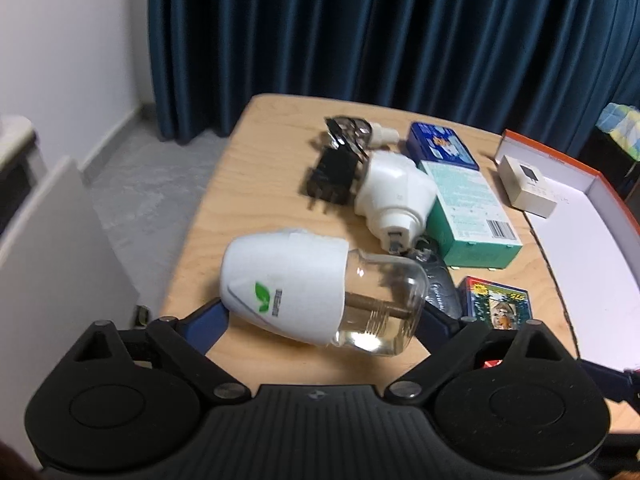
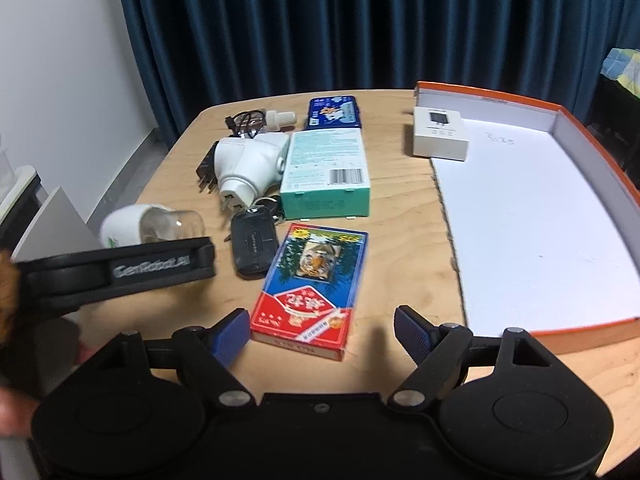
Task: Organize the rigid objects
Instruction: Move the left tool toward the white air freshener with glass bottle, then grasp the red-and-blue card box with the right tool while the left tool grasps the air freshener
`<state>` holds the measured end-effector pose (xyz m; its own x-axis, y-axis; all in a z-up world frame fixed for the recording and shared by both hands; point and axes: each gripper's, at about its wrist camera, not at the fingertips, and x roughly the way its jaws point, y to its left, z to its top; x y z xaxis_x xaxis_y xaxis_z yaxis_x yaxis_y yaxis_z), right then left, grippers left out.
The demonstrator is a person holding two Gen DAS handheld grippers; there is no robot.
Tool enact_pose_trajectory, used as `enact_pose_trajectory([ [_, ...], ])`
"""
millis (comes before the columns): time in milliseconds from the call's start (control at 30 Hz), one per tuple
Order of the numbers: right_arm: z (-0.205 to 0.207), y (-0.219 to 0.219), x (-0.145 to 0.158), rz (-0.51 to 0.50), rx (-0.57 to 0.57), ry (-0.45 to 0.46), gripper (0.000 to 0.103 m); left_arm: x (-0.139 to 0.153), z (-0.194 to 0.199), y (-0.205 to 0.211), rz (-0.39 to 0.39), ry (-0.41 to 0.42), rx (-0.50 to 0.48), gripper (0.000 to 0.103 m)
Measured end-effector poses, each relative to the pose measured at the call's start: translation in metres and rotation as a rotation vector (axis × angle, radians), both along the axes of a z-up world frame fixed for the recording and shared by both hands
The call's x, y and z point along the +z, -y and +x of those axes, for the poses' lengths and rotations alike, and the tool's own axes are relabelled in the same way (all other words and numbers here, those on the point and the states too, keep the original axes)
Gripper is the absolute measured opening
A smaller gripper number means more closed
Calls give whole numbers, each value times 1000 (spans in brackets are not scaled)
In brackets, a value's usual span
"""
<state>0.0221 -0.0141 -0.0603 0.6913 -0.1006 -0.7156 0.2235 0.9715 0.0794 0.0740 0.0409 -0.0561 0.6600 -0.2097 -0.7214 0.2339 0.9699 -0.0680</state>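
My left gripper [image 1: 320, 316] is shut on a white mosquito repellent device with a clear liquid bottle [image 1: 312, 288], held on its side above the table's near left; it also shows in the right wrist view [image 2: 152, 224]. My right gripper [image 2: 320, 332] is open and empty, low over the table, its blue pads [image 2: 230, 336] on either side of the near end of a red and blue card box [image 2: 312, 288]. A white adapter [image 2: 250, 160], a teal box [image 2: 326, 170], a blue tin [image 2: 334, 113], a black key fob [image 2: 254, 242] and a black plug [image 1: 332, 172] lie on the table.
An orange-edged white box lid [image 2: 540, 216] lies at the right and holds a small white charger box [image 2: 440, 138]. The wooden table [image 2: 400, 248] ends at dark blue curtains [image 2: 320, 20]. A white panel [image 1: 52, 260] stands at the left.
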Motion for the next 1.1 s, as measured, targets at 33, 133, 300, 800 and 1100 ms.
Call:
enact_pose_trajectory([
  [33,3,-1,0,1,5,0,93,3,-2,-1,8,14,6,98],
  [133,16,-4,-4,-15,15,-12,94,7,-3,-7,-4,30,31,98],
  [300,34,6,-15,-13,14,-31,96,8,-1,-10,-17,29,39,98],
  [800,8,40,12,-24,93,60,71,23,-25,8,-7,94,-20,75],
  [1100,-10,66,9,12,122,38,72,6,-37,12,17,46,2,87],
])
